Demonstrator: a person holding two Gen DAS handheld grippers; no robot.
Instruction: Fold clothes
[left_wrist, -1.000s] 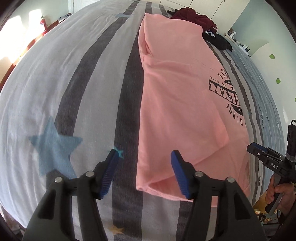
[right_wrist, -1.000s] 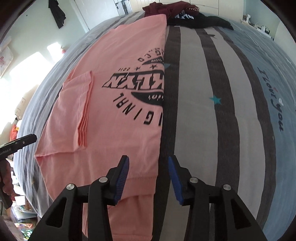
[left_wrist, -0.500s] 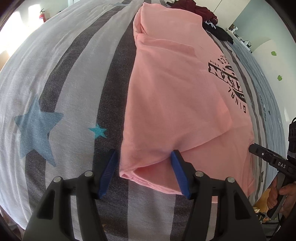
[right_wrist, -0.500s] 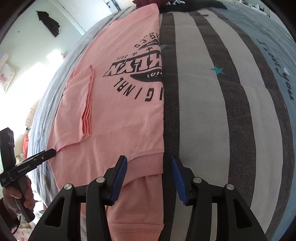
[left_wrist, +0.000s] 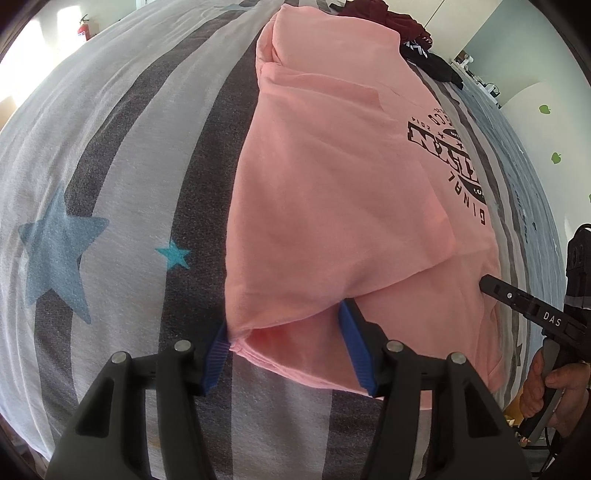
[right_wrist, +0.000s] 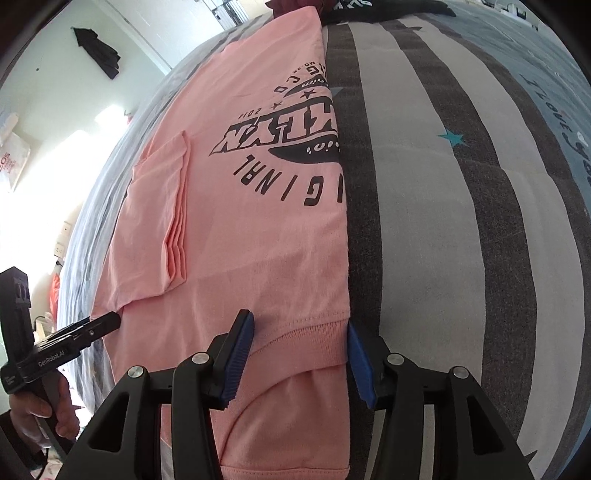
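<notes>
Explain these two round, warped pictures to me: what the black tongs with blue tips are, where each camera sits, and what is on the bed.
There is no robot here. A person holds a pair of hand-held tongs in each hand, and a wide-angle camera on each looks along its two fingers, hence the bulging look.

One picture comes from the left tongs, the other from the right tongs. Each also catches the opposite tool at its edge, gripped by a hand.

On the striped bedsheet with printed stars lies a pink T-shirt with dark lettering, its sides already folded in. More dark clothes lie at the far end.

Both tongs straddle corners of the shirt's near end. The left ones are closing on theirs; neither visibly pinches the cloth yet.
</notes>
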